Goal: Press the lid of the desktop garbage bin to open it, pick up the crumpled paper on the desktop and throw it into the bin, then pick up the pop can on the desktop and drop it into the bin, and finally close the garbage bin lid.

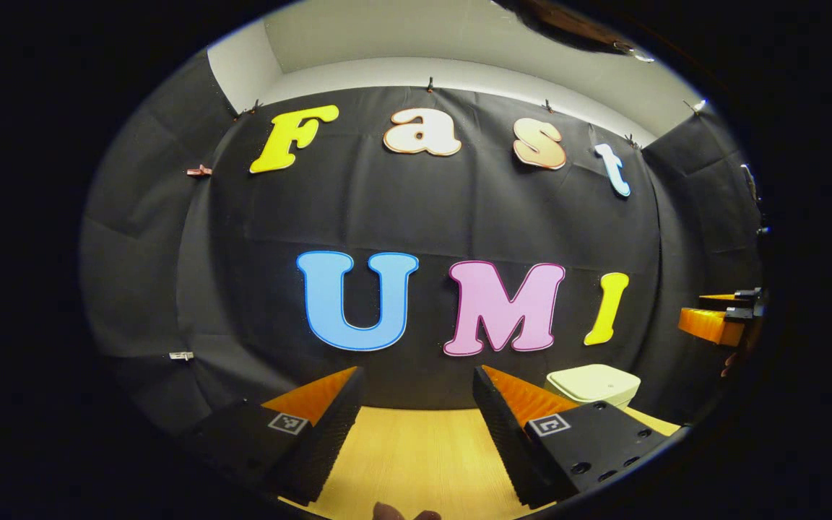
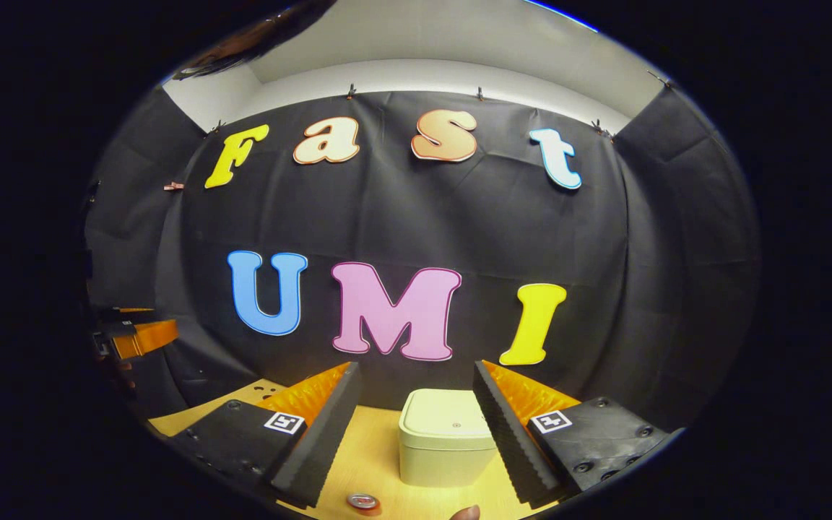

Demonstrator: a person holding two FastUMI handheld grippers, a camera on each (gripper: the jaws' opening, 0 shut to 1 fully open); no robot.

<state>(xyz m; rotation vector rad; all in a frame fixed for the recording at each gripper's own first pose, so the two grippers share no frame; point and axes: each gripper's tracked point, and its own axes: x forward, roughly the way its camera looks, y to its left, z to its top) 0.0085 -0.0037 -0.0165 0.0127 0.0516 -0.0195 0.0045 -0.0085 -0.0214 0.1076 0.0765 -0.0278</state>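
Left gripper view: left tongs (image 1: pixel 416 419) spread wide, holding nothing, up above the yellow desk (image 1: pixel 416 455). Pale bin (image 1: pixel 593 384) off to the right, partly behind the right-hand finger, lid down. Right tongs (image 1: pixel 721 318) far off at the right edge, too small to tell how wide.

Right gripper view: right tongs (image 2: pixel 416 419) spread wide, holding nothing, aimed straight at the bin (image 2: pixel 447 437) on the desk (image 2: pixel 365 462). Lid (image 2: pixel 448 417) shut flat, small round spot near its middle. Top of the pop can (image 2: pixel 363 501) at the bottom edge, just in front of the bin. Left tongs (image 2: pixel 134 334) far off at the left edge. No crumpled paper to be seen.

Likely the first step: lid not pressed yet. Next move calls for going down and forward to push on the lid top, gently, so the bin stays put
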